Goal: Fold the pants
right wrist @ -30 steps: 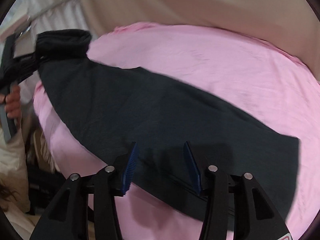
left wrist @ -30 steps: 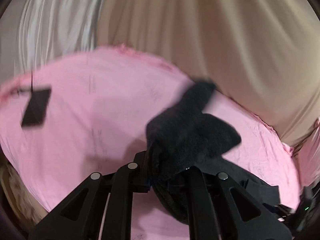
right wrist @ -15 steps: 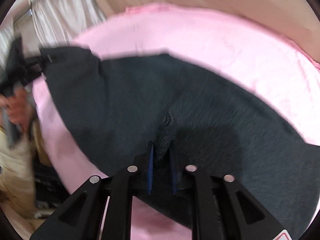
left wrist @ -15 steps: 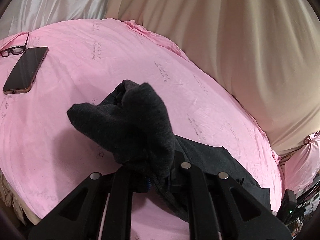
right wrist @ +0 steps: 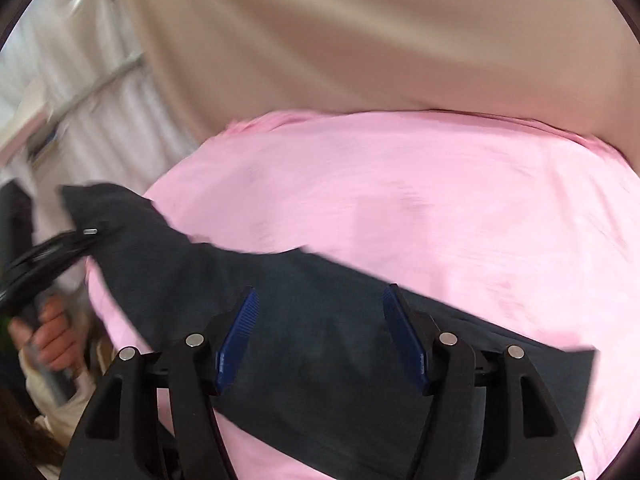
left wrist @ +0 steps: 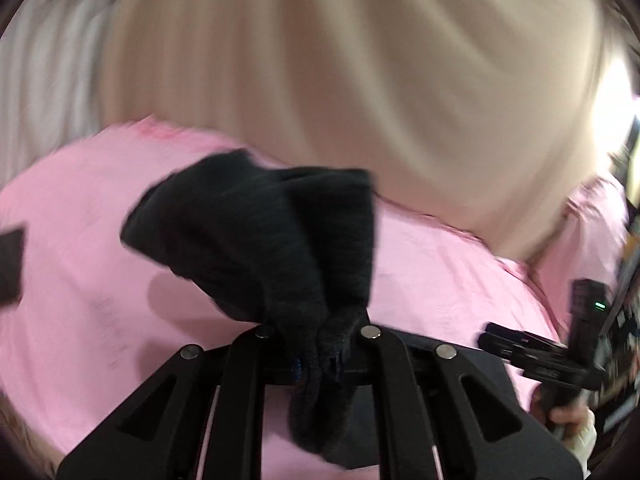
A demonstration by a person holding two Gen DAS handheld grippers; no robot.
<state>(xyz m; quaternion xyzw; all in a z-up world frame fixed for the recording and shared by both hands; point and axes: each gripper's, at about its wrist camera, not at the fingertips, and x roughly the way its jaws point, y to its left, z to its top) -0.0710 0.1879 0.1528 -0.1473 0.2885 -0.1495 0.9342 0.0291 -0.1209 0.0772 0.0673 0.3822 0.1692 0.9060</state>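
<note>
Beige curtains (left wrist: 360, 80) back a pink-sheeted bed (right wrist: 400, 200) where dark pants (right wrist: 320, 340) stretch from lower right to the left gripper (left wrist: 318, 354), jaws pinching bunched fabric, while the right gripper's (right wrist: 320, 332) jaws are opening, pads off the cloth; only the left view shows a black phone (left wrist: 10, 266).

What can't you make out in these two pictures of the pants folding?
- Left wrist view: the dark flat thing on the sheet is blurred and cut by the left edge.
- Left wrist view: the left tongs tips are buried in the pants.
- Right wrist view: the pants' near end is hidden behind the right tongs.
</note>
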